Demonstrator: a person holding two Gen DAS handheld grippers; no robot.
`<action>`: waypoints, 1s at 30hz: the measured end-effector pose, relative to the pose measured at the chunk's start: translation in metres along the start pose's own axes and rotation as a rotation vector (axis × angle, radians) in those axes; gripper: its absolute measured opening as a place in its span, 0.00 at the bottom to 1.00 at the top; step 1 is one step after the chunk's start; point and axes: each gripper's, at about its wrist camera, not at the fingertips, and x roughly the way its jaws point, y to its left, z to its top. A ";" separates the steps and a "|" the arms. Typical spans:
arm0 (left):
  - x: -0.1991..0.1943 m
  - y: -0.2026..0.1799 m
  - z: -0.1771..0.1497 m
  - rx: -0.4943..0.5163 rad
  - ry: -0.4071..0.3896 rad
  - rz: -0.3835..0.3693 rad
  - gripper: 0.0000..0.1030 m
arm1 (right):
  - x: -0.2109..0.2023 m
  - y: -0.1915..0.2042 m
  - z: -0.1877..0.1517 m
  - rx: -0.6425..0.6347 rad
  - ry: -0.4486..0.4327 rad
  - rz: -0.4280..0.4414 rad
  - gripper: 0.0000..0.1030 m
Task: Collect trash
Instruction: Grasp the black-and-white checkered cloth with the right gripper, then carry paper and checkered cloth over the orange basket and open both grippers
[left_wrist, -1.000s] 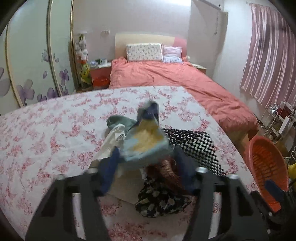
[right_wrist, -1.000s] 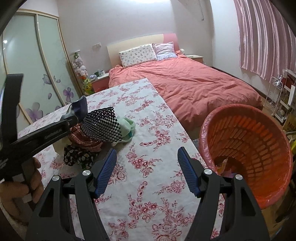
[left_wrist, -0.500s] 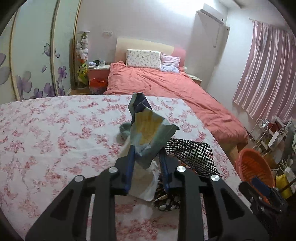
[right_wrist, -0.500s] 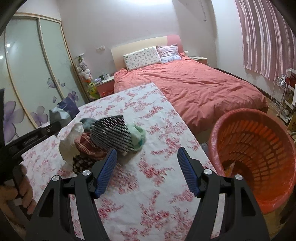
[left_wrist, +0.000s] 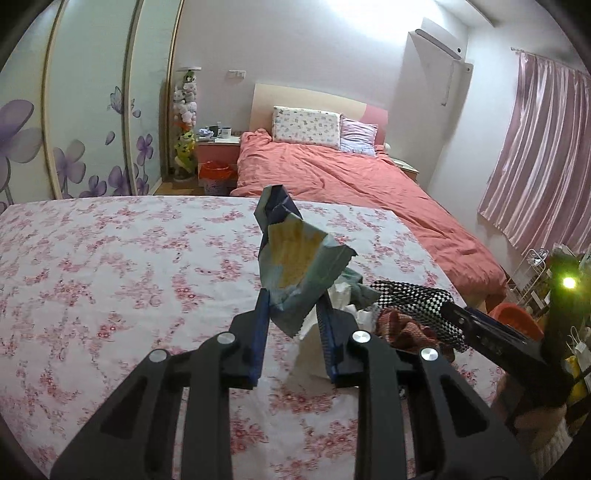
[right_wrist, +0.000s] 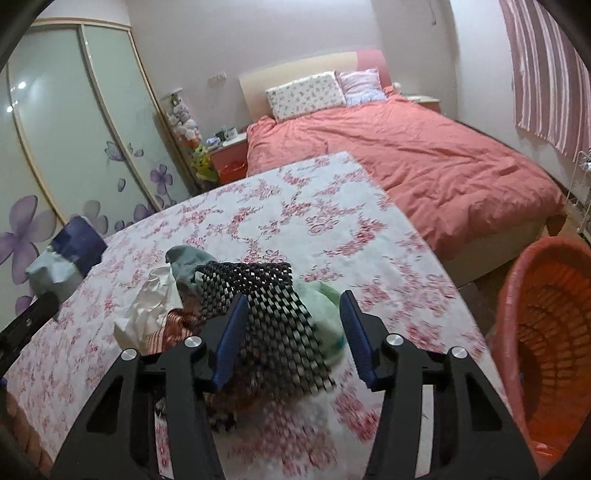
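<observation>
Left gripper (left_wrist: 291, 310): clamped on crumpled snack bag (left_wrist: 295, 266), now lifted clear above the floral table (left_wrist: 110, 258); one second earlier, spread wide over the pile with the bag still lying on it. Bag: pale blue with yellow panel and dark blue top, held upright; print unreadable.

Right gripper (right_wrist: 291, 332): spread wide, empty, now brought in over the trash pile (right_wrist: 192, 314) near the table's right edge; earlier, hovering beside it. Black-and-white mesh piece (right_wrist: 273, 314) between the blue pads (right_wrist: 231, 336), contact not determinable. White crumpled paper (right_wrist: 147, 306) and green item (right_wrist: 325, 310) touching the mesh.

Orange basket (right_wrist: 546, 332): off the table, beyond its right edge. No legible labels or writing anywhere.
</observation>
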 end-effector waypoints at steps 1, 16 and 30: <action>0.000 0.002 0.000 -0.001 0.001 0.001 0.25 | 0.004 0.001 0.000 -0.006 0.011 0.002 0.45; -0.009 0.000 -0.003 -0.001 0.000 -0.013 0.25 | -0.052 0.017 0.009 -0.075 -0.164 0.059 0.03; -0.034 -0.040 -0.005 0.060 -0.018 -0.100 0.25 | -0.115 -0.007 0.009 -0.058 -0.298 0.026 0.03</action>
